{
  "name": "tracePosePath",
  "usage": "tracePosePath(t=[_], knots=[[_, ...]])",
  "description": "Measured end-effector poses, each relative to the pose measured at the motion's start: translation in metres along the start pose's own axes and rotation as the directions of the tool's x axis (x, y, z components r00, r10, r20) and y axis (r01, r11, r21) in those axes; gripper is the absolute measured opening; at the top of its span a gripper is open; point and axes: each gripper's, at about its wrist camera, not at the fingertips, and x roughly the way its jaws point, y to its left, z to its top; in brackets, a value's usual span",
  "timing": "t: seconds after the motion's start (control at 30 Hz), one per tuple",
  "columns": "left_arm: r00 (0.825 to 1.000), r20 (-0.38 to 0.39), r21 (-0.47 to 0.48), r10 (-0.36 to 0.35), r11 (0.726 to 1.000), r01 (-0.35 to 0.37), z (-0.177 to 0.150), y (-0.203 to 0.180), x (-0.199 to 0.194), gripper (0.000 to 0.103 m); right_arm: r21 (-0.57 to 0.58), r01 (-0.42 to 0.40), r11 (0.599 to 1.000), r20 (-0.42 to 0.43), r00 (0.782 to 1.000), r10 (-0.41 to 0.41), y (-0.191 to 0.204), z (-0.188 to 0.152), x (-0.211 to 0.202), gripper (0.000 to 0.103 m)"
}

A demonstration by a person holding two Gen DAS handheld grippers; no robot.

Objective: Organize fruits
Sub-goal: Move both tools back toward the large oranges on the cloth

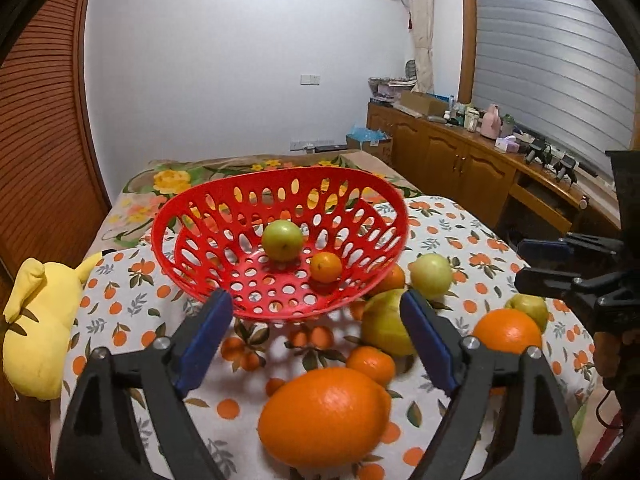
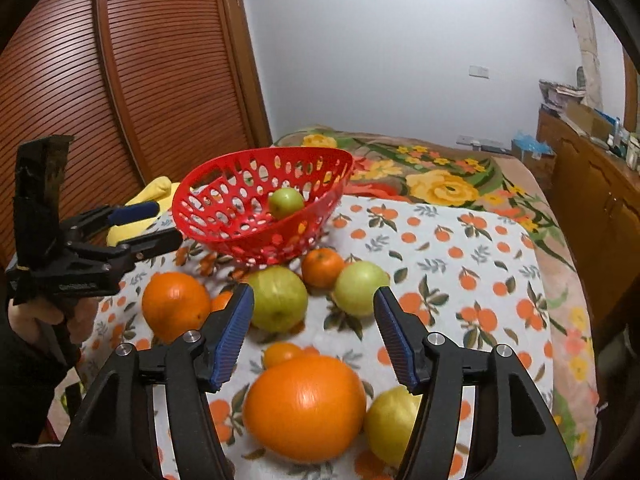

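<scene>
Large round orange (image 1: 324, 420) nearest, on orange-print tablecloth (image 1: 452, 232), between spread jaws of left gripper (image 1: 316, 308), which hovers level, empty. Right gripper (image 2: 314, 308) likewise spread, empty, above second large orange (image 2: 304, 408). Red perforated plastic basket (image 1: 280, 248) farther back holds green apple (image 1: 282, 240), small tangerine (image 1: 325, 267).

Home bedroom (floral bedspread (image 2: 444, 184), louvred wardrobe (image 2: 120, 80), cluttered wooden sideboard (image 1: 460, 152)).

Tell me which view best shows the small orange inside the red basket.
The left wrist view: the small orange sits fully visible on the red basket floor, beside the green fruit. In the right wrist view, the basket's near wall hides it; only the green fruit shows.
</scene>
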Motion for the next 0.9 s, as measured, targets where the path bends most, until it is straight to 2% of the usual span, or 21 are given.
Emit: tracePosePath(t=[0.2,0.5,0.9], knots=[[1.0,-0.005,-0.004,-0.014,1.0,0.014,-0.011,-0.005,-0.01,0.087,0.015,-0.005,1.0,-0.003,1.0,0.005,0.0,-0.018,-0.012,0.07],[0.999,-0.051,-0.025,-0.011,1.0,0.01,-0.04,-0.009,-0.012,0.087,0.003,0.01,1.0,-0.043,0.999,-0.009,0.007,-0.044,-0.005,0.07],[0.994,-0.109,-0.02,0.007,1.0,-0.01,-0.058,-0.014,0.006,0.087,-0.01,0.017,1.0,-0.059,0.998,-0.017,0.011,-0.052,0.001,0.073]])
